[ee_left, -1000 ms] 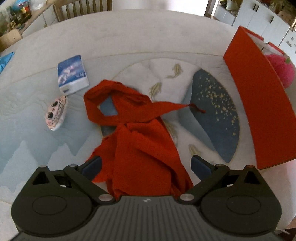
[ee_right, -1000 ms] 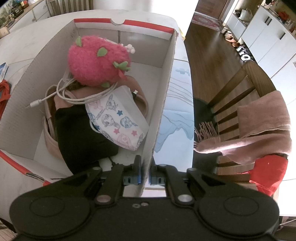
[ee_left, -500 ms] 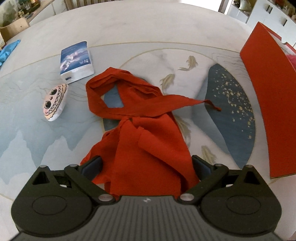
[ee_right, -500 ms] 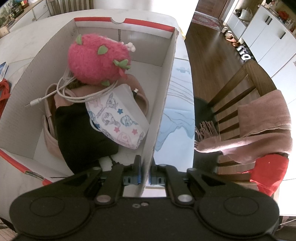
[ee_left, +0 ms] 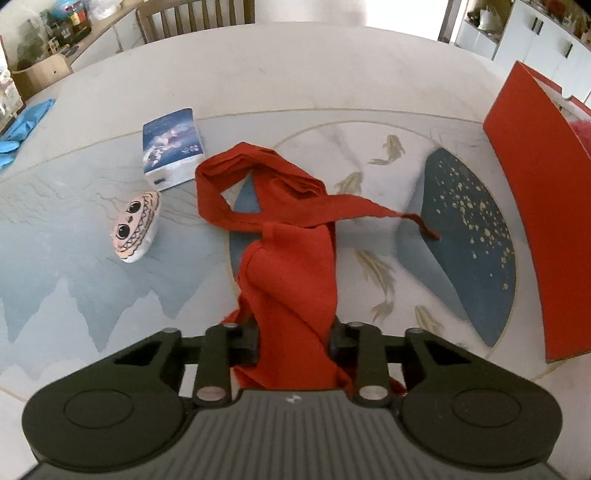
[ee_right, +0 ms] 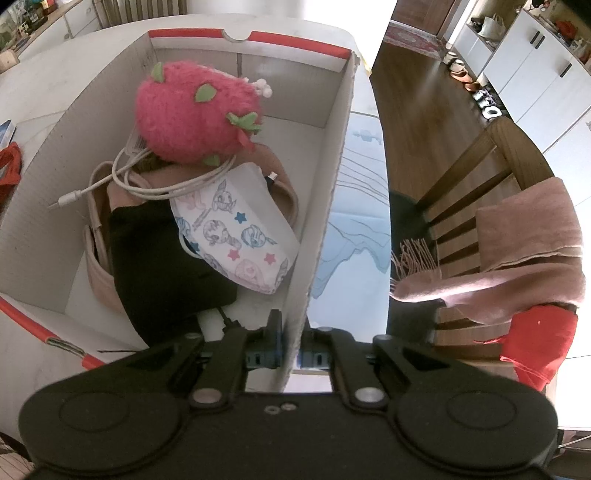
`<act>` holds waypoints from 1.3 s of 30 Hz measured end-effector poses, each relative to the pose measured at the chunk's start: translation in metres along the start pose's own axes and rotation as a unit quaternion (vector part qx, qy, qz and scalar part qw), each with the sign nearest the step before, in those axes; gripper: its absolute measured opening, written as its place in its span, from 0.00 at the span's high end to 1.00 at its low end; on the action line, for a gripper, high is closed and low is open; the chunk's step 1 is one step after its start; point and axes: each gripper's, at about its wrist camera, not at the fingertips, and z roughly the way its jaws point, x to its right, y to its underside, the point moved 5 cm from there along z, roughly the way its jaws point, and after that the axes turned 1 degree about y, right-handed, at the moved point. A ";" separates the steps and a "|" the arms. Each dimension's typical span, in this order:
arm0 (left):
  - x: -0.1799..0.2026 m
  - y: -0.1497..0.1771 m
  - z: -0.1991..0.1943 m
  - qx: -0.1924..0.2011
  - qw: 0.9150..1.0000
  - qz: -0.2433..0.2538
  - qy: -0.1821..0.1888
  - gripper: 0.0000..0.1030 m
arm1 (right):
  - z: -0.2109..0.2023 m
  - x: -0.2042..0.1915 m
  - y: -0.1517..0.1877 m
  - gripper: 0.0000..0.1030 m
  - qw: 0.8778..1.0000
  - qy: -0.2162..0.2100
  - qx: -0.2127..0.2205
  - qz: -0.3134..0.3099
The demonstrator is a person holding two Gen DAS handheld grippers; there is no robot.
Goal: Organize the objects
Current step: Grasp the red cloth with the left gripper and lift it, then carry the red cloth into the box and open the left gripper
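My left gripper (ee_left: 293, 338) is shut on a red cloth (ee_left: 291, 266) and holds its near end up; the cloth's far loop and tail still lie on the patterned table mat (ee_left: 369, 147). A blue-covered box (ee_left: 171, 147) and a small owl-face pouch (ee_left: 133, 225) lie left of the cloth. The red cardboard box (ee_left: 543, 206) stands at the right. My right gripper (ee_right: 291, 345) is shut on the box's right wall (ee_right: 325, 206). Inside lie a pink strawberry plush (ee_right: 195, 110), a white cable (ee_right: 147, 184), a printed face mask (ee_right: 236, 229) and a black cloth (ee_right: 159, 266).
A wooden chair (ee_right: 476, 206) draped with a pink scarf (ee_right: 517, 243) stands right of the table. Another chair (ee_left: 192, 16) stands at the far table edge. Blue gloves (ee_left: 22, 125) lie at the far left. White cabinets (ee_right: 535, 66) line the wall.
My left gripper has closed on the red cloth and lifted its near end, pulling the cloth into a narrower bunch. My right gripper has kept its hold on the box wall.
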 end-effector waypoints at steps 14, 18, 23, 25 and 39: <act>0.001 -0.033 -0.074 0.142 0.986 0.069 -0.053 0.84 | 0.002 0.000 0.000 0.94 1.000 0.001 -0.001 -0.004; 0.009 -0.042 -0.098 0.182 0.979 0.083 -0.039 0.84 | 0.002 0.000 0.000 0.94 1.000 0.000 -0.001 -0.004; 0.030 -0.051 -0.122 0.220 0.969 0.113 -0.023 0.84 | 0.003 -0.001 -0.001 0.94 1.000 0.002 -0.001 -0.006; 0.040 -0.054 -0.130 0.228 0.966 0.124 -0.007 0.84 | 0.003 -0.001 -0.001 0.94 1.000 0.002 -0.001 -0.007; 0.124 -0.065 -0.164 0.218 0.945 0.218 0.108 0.84 | 0.003 -0.003 -0.002 0.94 1.000 0.006 0.000 -0.016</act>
